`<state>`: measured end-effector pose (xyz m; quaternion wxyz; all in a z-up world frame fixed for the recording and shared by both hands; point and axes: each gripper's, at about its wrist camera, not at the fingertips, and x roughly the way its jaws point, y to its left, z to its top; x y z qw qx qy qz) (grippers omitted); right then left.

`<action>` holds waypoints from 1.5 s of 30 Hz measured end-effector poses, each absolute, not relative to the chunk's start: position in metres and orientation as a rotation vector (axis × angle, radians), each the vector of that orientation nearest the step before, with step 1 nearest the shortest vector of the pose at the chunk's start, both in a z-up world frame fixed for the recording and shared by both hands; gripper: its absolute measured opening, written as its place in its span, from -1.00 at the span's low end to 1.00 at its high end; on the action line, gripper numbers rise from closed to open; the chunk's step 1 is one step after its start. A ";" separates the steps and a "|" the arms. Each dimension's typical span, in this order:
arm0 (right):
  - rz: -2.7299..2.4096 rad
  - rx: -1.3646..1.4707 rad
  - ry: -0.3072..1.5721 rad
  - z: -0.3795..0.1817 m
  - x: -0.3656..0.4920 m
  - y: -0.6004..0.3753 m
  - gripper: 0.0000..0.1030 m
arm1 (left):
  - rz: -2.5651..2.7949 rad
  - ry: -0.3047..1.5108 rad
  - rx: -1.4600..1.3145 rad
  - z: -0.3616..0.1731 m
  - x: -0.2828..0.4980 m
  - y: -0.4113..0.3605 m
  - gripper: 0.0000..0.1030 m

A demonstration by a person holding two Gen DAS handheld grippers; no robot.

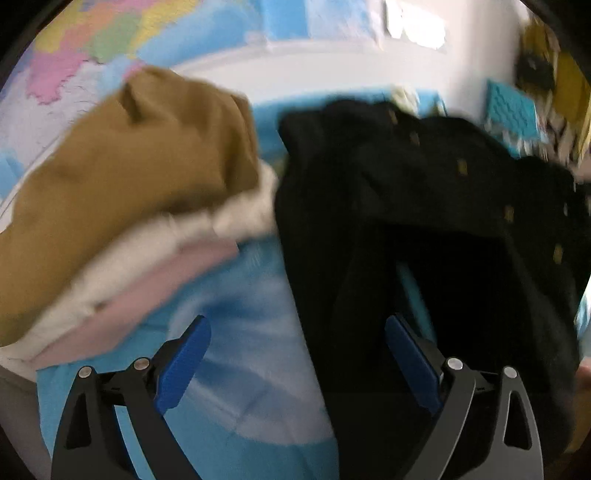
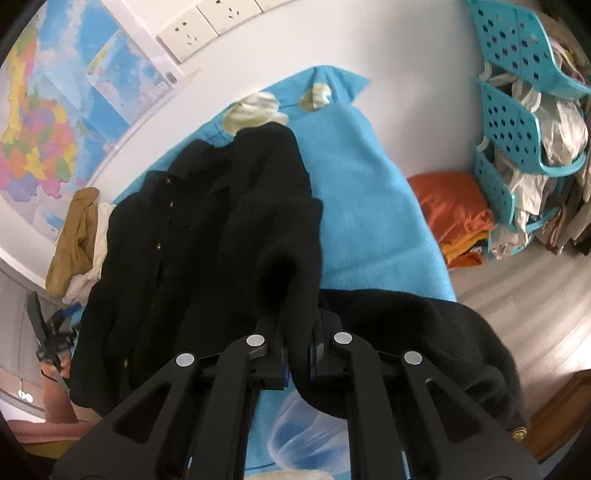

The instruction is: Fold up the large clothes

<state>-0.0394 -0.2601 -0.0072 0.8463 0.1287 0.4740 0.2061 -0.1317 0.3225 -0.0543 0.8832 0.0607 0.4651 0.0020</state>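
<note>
A colourful map point(image 2: 40, 122) fills the upper left wall, with 3 white sockets point(image 2: 207, 22) along the top. At right, 3 teal baskets point(image 2: 517, 110) hold crumpled laundry — orange cloth point(image 2: 454, 210) just below them.

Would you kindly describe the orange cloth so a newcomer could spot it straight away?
Find the blue blanket spread below the wall. To its right, on the floor, the orange cloth lies folded against the teal rack. It is the only bright orange thing; the rack's clothes are pale.
</note>
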 end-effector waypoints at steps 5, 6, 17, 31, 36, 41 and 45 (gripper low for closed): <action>0.451 0.252 0.919 0.028 -0.048 -0.268 -0.86 | -0.117 0.987 0.129 -0.065 -0.139 0.308 -0.76; 0.454 0.245 0.902 0.037 -0.050 -0.269 -0.86 | -0.087 0.970 0.165 -0.061 -0.140 0.307 -0.86; 0.619 0.211 0.791 0.142 -0.046 -0.215 -0.80 | 0.114 0.754 0.094 0.023 -0.149 0.342 0.27; 0.893 -0.003 1.117 0.068 -0.026 -0.041 0.30 | -0.334 0.688 -0.039 0.037 -0.091 0.259 0.58; 0.599 -0.053 0.964 0.089 0.013 -0.104 0.36 | -0.438 0.782 -0.041 0.016 -0.065 0.225 0.67; 0.449 0.070 1.005 0.062 0.075 -0.142 0.38 | -0.544 0.929 -0.122 -0.006 -0.021 0.185 0.68; 0.488 0.180 1.087 0.025 0.108 -0.152 0.43 | -0.571 1.065 -0.212 -0.029 0.014 0.165 0.53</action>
